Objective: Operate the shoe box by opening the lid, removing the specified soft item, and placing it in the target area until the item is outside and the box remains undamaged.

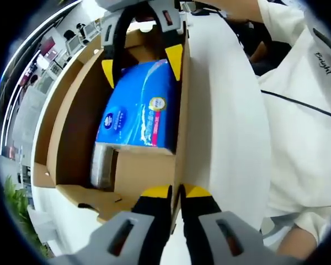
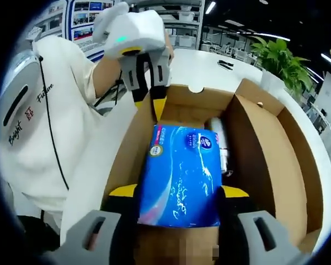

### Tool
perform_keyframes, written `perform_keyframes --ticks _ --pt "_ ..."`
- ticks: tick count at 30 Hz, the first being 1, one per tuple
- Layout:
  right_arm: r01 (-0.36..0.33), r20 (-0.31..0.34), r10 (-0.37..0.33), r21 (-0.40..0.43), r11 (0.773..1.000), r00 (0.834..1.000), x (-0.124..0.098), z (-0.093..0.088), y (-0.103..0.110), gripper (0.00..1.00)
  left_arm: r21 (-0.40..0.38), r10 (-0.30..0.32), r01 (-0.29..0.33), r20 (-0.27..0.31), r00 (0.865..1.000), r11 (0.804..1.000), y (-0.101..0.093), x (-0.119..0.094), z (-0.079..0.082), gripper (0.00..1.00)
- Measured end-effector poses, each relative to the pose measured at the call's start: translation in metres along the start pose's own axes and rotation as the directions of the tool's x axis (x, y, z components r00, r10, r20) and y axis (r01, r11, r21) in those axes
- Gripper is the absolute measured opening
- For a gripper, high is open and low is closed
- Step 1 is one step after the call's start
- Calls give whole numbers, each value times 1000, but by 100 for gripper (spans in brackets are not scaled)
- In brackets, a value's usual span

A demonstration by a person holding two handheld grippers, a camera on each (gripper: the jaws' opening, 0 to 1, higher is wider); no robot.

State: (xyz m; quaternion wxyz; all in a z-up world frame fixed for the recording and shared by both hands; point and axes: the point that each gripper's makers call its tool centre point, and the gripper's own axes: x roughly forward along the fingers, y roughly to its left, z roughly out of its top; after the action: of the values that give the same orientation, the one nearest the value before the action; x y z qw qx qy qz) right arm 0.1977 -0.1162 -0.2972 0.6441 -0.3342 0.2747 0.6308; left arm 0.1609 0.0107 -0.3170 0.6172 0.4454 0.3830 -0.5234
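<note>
**Two grippers at the open box, tissue pack grasped inside**

Two grippers work an open brown cardboard shoe box (image 2: 265, 143) on a white table (image 1: 226, 121). Right gripper (image 2: 179, 192): jaws spread either side of the soft blue plastic tissue pack (image 2: 179, 176), pressing its two edges, grasping it. Pack lies inside the box, along the wall nearest the person. Left gripper (image 1: 176, 191): yellow-tipped jaws clenched on that box side wall's top edge. A pale plastic-wrapped roll (image 1: 102, 164) lies beside the pack. Person in white shirt (image 2: 33, 127) stands close.
</note>
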Motion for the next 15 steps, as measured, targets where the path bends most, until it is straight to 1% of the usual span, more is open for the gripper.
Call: perform_keyframes --ticks 2,4,12,15 --pt "2 -10 -2 7 1000 1000 -2 -2 -1 57 0 1 -1 1 1000 1000 0 0 0 6" --pt "1 -30 -2 -7 1000 1000 -4 -5 -1 57 0 1 -1 1 1000 1000 0 0 0 6" --pt "4 -66 -5 -18 1000 998 -8 -12 -4 57 2 1 -1 0 1000 1000 1 0 0 6" --pt "11 -99 -13 -18 1000 995 -11 -17 -6 57 4 1 -1 4 1000 1000 1 0 0 6"
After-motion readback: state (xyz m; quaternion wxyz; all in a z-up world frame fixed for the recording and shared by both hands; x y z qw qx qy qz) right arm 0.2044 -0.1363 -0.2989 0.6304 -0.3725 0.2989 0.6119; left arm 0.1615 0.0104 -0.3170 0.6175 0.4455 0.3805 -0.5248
